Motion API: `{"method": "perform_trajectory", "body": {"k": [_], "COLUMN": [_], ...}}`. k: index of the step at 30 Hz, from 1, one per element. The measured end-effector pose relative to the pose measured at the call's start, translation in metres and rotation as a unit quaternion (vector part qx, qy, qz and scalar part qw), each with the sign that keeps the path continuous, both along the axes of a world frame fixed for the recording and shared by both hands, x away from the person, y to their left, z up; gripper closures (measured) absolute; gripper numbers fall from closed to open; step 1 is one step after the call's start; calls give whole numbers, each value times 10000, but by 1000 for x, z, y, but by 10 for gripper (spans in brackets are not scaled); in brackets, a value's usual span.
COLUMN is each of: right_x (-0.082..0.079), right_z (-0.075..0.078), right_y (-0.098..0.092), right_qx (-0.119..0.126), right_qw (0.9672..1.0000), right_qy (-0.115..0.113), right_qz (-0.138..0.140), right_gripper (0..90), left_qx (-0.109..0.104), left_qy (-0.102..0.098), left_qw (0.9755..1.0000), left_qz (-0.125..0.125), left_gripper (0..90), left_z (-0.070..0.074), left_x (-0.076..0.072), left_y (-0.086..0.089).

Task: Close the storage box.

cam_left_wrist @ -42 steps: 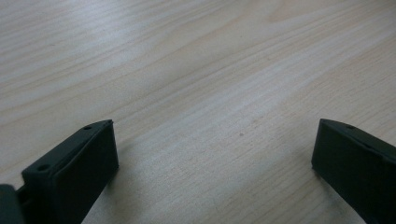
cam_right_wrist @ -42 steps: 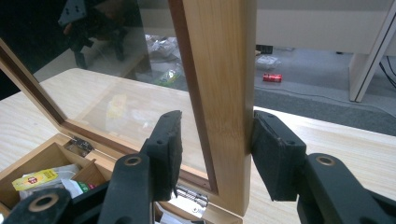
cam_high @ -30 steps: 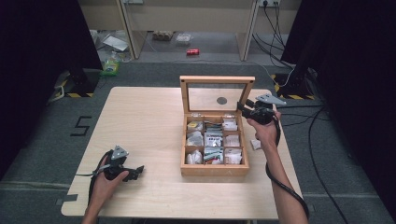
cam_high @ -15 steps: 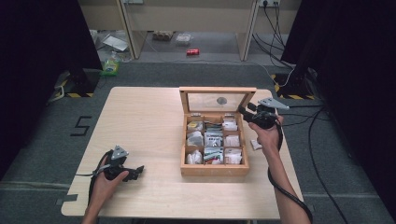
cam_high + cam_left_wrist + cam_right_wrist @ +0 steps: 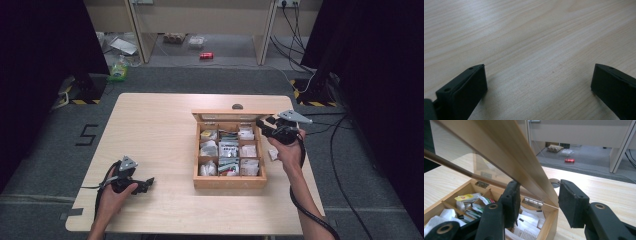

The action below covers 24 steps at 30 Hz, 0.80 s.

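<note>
While the right gripper stands spread around the lid edge of the wooden box near the surface's right edge, that lid could slip free and slam; the left gripper rests spread, empty, near the front left corner

Wooden box on pale table

Wooden box: one, nine compartments. Lid: one. Grippers: two, left gripper and right gripper. Table: one.
</note>
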State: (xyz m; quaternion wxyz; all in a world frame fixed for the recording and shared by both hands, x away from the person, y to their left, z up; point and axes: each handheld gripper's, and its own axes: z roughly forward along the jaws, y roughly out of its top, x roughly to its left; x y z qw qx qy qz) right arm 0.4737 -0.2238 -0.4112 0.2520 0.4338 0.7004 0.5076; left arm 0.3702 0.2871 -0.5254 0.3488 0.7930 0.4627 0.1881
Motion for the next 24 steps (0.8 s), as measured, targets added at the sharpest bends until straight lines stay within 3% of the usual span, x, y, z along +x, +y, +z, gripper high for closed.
{"method": "perform_trajectory", "body": {"k": [15,24], "right_x": [-27,-35], "right_z": [10,9], "right_y": [-3,-3], "right_qx": [67,130], "right_qw": [9998,9999], "right_qy": [-29,65], "right_qz": [196,65], "right_gripper": [517,507], "left_qx": [0,1], "left_qy": [0,1], "left_qw": [10000,10000], "left_qz": [1,0], "left_gripper": [0,0], "left_z": [0,0], "left_x": [0,0], "left_y": [0,0]}}
